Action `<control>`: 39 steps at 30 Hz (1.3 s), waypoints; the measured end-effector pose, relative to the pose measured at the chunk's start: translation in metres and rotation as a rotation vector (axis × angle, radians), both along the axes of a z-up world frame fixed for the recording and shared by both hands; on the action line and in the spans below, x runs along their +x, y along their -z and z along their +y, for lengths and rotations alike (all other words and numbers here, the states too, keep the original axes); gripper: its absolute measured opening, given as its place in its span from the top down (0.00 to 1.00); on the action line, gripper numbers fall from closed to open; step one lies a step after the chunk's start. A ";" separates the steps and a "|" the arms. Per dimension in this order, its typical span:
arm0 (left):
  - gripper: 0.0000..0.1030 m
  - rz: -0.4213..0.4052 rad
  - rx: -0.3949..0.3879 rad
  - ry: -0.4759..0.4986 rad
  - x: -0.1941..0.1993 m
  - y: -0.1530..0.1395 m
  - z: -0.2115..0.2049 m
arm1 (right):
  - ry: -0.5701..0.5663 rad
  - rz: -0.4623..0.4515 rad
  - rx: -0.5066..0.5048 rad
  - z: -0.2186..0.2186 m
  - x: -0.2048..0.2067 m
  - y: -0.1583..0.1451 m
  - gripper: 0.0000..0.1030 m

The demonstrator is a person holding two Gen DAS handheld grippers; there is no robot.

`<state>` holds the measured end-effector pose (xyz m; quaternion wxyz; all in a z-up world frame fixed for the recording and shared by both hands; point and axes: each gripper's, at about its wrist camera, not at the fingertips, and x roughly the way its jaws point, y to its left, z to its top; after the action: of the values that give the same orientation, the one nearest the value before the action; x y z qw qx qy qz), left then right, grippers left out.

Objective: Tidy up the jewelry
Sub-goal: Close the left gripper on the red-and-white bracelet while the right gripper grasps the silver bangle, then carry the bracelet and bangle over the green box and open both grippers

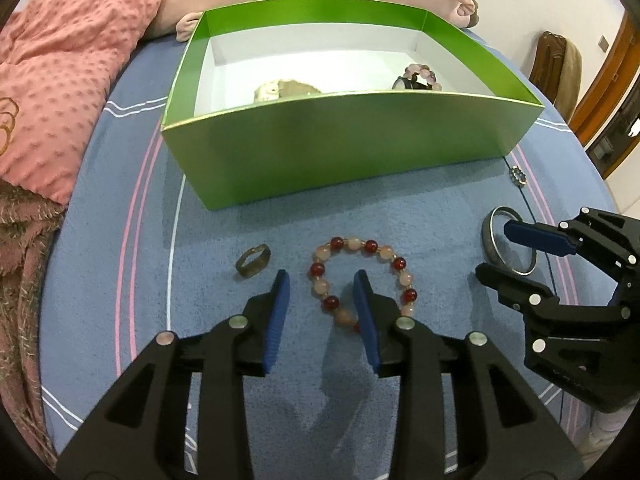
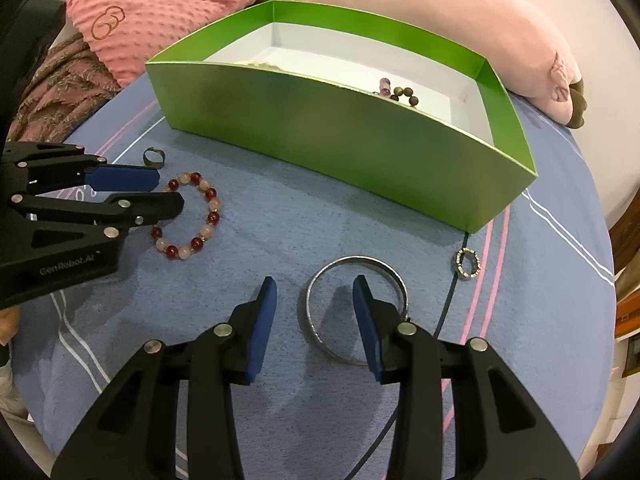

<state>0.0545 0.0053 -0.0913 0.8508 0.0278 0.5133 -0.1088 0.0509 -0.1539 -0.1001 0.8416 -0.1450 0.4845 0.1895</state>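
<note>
Glossy green card box (image 1: pixel 352 148); shiny metal bangle (image 2: pixel 356 308); fuzzy blue cloth (image 1: pixel 248 232).

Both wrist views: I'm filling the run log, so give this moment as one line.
left gripper: open, straddling bead bracelet | right gripper: open, straddling silver bangle | green box: some jewelry inside | two rings loose

You've got a blue striped bedsheet (image 1: pixel 120 240), pink dotted blanket (image 1: pixel 60 80) at its left edge, white wall (image 1: pixel 520 0) behind.
</note>
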 end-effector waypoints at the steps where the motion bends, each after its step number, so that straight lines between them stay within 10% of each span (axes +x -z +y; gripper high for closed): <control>1: 0.60 -0.001 0.002 0.002 0.001 0.000 0.000 | -0.001 0.000 0.000 0.000 0.000 0.000 0.61; 30: 0.78 -0.064 0.112 0.043 -0.015 -0.001 -0.027 | 0.003 -0.016 -0.029 0.002 -0.005 0.003 0.61; 39: 0.91 -0.081 0.124 0.038 -0.018 -0.002 -0.028 | -0.032 0.006 -0.005 0.009 -0.013 0.003 0.93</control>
<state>0.0365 -0.0231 -0.0895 0.8655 0.0944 0.4834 -0.0916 0.0375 -0.1447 -0.1036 0.8367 -0.1542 0.4850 0.2022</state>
